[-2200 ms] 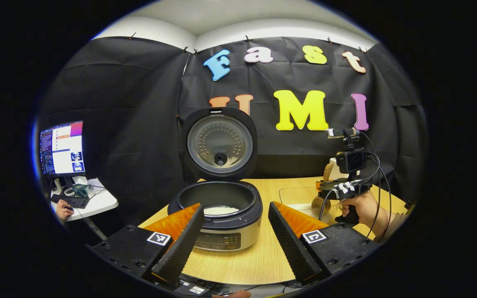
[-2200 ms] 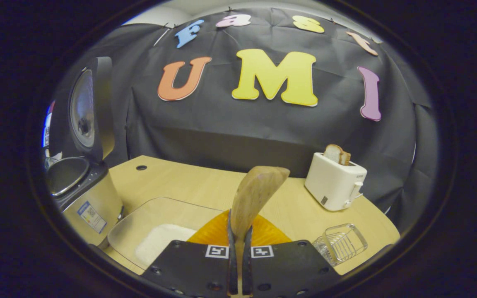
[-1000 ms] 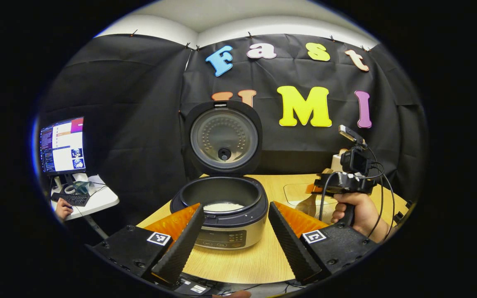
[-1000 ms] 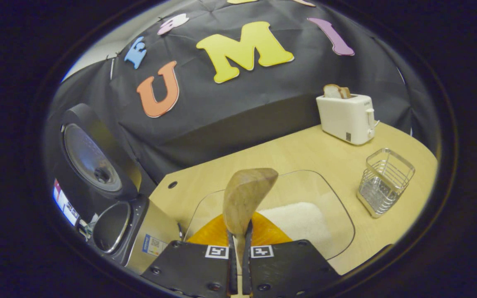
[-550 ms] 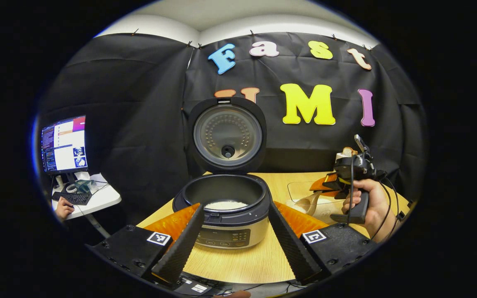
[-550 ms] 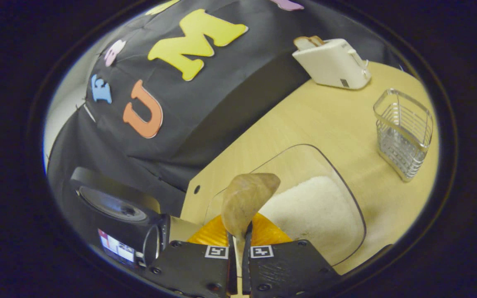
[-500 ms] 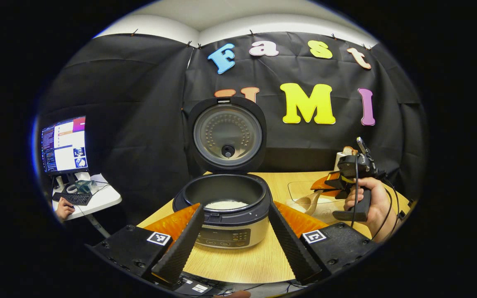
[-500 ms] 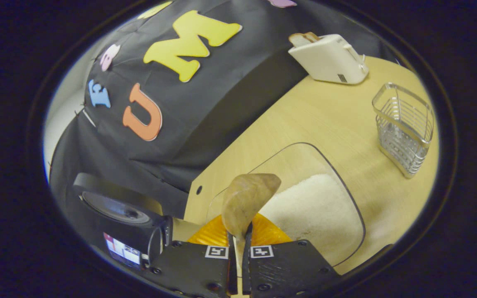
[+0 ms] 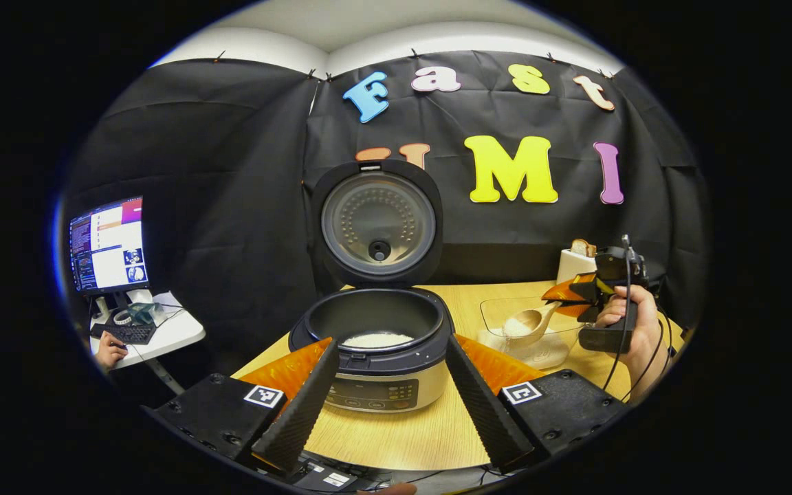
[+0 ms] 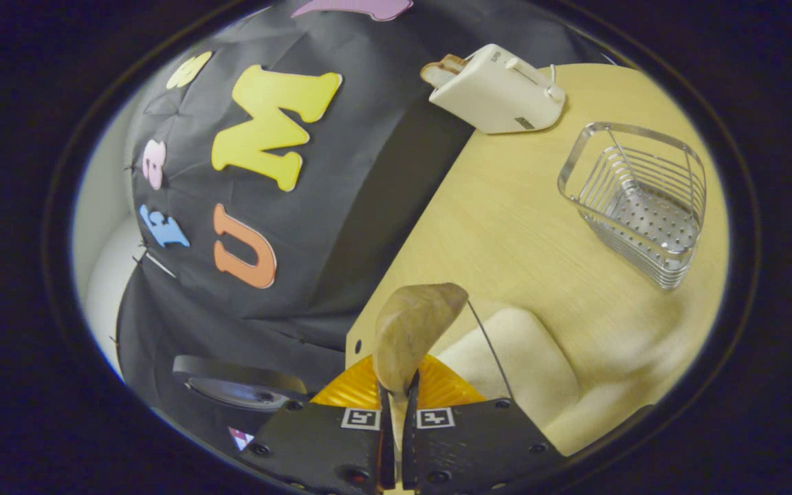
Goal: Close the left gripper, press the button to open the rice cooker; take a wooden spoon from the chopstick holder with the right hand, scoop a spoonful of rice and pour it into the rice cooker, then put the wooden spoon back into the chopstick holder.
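Rice cooker point(image 9: 377, 344): on the tabletop point(image 9: 410, 433), lid up, some rice already in the pot. Left tongs point(image 9: 389, 395): spread wide, empty, hanging in front of the cooker. Right tongs point(image 10: 396, 440): clamped on the handle of the wooden spoon point(image 10: 406, 330), rolled hard to one side. Spoon bowl sits over the clear tray point(image 9: 516, 313) of rice point(image 10: 506, 364), just beside the cooker; whether it is loaded cannot be told. Chopstick holder point(image 10: 643, 199): wire basket, standing empty near the toaster point(image 10: 492, 89). Likely risks: the steep roll may tip grains off the spoon on the carry to the cooker, scattering them on the tabletop; the narrow pinch on a smooth handle may let the spoon twist between the pads; a low pass could knock the cooker rim.
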`<move>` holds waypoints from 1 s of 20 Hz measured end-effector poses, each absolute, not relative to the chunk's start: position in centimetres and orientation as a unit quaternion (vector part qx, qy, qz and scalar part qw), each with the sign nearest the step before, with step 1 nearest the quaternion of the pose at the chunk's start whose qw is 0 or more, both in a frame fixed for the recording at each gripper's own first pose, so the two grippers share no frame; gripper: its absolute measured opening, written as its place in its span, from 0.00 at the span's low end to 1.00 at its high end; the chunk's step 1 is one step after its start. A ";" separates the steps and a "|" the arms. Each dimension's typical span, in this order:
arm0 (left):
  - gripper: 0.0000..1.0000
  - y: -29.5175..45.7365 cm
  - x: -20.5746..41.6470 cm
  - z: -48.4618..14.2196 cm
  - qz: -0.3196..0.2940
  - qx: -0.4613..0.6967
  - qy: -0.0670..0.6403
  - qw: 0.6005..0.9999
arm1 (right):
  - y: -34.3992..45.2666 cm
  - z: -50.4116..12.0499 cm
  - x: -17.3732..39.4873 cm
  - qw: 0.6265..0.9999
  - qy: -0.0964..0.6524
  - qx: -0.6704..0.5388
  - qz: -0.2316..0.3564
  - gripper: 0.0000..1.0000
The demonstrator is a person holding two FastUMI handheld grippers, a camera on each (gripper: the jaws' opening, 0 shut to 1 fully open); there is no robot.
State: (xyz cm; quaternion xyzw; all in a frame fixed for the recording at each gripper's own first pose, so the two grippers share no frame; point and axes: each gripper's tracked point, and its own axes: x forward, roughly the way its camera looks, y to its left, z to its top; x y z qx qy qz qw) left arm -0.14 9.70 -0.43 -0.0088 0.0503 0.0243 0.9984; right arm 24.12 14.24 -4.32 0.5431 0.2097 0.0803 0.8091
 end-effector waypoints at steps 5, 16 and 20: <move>0.99 9.7 -0.4 -0.1 0.025 -0.007 0.048 0.998 | 13.6 -2.2 22.5 0.752 0.192 0.622 0.104 0.04; 0.99 9.7 -1.1 0.9 0.016 -0.013 0.034 0.999 | 20.9 6.0 19.1 0.734 0.183 0.623 0.199 0.04; 0.99 10.8 -1.7 1.1 0.023 -0.023 0.030 0.999 | 24.7 7.2 19.4 0.745 0.194 0.604 0.206 0.04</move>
